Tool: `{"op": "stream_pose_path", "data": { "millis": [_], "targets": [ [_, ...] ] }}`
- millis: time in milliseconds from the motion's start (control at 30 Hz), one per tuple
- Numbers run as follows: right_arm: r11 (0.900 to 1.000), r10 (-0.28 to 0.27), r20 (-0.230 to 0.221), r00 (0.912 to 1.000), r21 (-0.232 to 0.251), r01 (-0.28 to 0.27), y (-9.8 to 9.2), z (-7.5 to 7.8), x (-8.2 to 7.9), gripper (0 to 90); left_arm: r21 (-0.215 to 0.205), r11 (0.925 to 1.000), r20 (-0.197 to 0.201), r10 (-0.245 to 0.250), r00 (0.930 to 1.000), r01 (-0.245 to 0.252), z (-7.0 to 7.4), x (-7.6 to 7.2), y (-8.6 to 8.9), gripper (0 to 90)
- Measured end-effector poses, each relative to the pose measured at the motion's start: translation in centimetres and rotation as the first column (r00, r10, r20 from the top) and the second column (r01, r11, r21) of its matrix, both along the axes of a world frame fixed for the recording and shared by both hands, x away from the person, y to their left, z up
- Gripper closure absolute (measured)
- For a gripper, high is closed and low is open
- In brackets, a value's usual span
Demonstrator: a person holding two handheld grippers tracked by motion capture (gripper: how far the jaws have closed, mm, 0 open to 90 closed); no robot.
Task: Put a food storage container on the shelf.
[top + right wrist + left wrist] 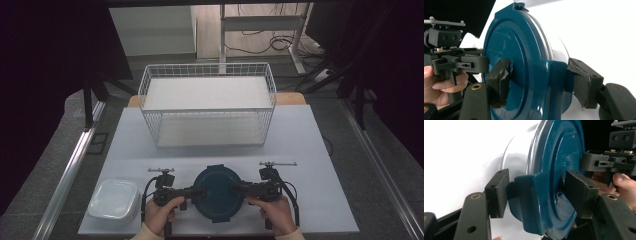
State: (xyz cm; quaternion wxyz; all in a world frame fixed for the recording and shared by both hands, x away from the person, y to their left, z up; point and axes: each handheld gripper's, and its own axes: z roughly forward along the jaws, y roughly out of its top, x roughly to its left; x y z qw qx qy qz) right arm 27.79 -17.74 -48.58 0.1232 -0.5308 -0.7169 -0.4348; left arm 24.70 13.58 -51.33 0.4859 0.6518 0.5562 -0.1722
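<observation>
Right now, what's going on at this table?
A person is working a round container with a blue lid at the near edge of the table, one gripper on each side. The left gripper and right gripper each clamp a lid latch tab. A wire basket stands behind, and a white tub sits at the left.
</observation>
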Motion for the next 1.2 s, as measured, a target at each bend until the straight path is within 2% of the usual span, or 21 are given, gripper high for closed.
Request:
{"op": "stream_pose_path", "data": {
  "millis": [100,300,767,1200],
  "targets": [
    [1.0,0.008,0.019,0.9998,-0.006,-0.008,0.3,0.3,0.0,36.6,0.0,0.9998,0.012,0.022,0.9997,-0.022,0.4,0.1,0.2,39.1],
    [1.0,0.025,0.039,0.9989,-0.002,-0.025,0.9,0.8,-0.1,36.6,0.013,0.9992,0.042,0.036,0.9985,-0.037,1.3,-0.1,0.7,39.4],
    [0.999,0.042,0.048,0.998,-0.008,-0.042,0.8,0.9,-0.1,36.6,0.01,0.9995,0.061,0.03,0.9977,-0.03,1.5,-0.1,0.8,40.3],
    [0.999,0.05,0.064,0.9967,-0.005,-0.05,0.2,2.3,0.1,36.3,0.031,0.9993,0.103,0.017,0.9945,-0.02,3.1,-0.1,0.0,40.3]
  ]
}}
